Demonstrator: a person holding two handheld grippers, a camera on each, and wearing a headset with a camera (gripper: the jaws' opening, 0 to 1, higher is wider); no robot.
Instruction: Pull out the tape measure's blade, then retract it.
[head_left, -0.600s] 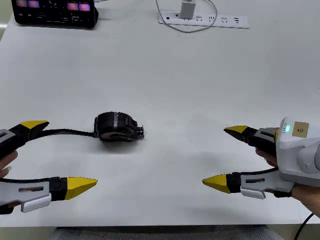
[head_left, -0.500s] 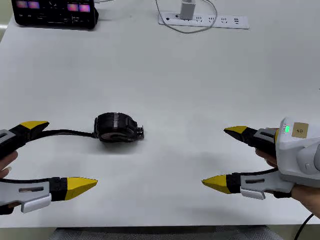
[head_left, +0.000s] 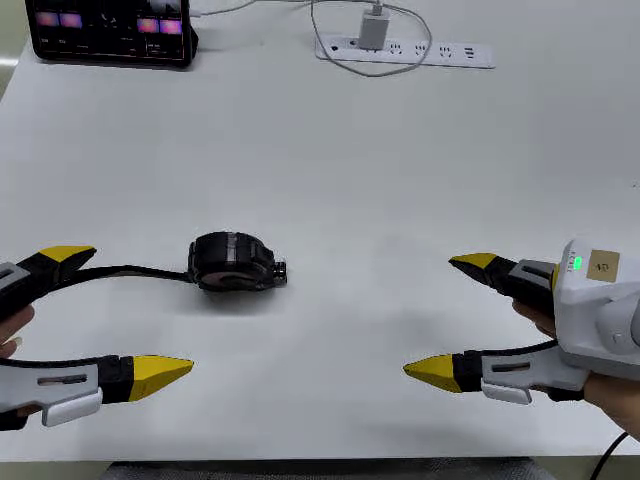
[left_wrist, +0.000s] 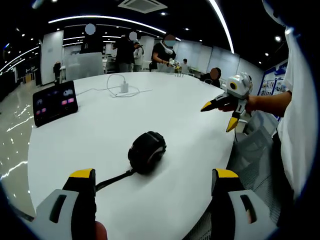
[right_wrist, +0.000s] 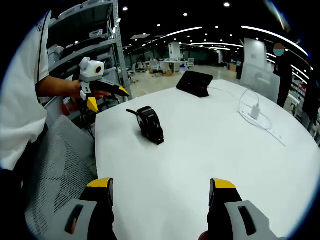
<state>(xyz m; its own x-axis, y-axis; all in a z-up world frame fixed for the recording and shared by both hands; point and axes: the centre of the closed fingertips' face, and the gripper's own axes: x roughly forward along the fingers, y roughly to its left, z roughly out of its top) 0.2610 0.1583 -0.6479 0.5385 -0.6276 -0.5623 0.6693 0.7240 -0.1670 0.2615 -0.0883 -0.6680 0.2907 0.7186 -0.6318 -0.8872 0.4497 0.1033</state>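
Note:
A black tape measure (head_left: 233, 264) lies on the white table (head_left: 340, 180), its blade drawn in and its black wrist strap (head_left: 130, 271) trailing left. It also shows as the tape measure (left_wrist: 147, 150) in the left gripper view and the tape measure (right_wrist: 150, 123) in the right gripper view. My left gripper (head_left: 128, 311) hovers open at the lower left, a short way left of the case. My right gripper (head_left: 448, 315) is open at the lower right, well apart from it. Neither holds anything.
A dark tablet (head_left: 110, 28) with lit icons stands at the far left corner. A white power strip (head_left: 412, 50) with a plugged charger and looped cable lies at the far edge. A grey mesh chair (right_wrist: 60, 165) sits by the table's near side.
The head camera has tilted slightly, shifting the scene down a little. The grippers and the tape measure have not visibly moved.

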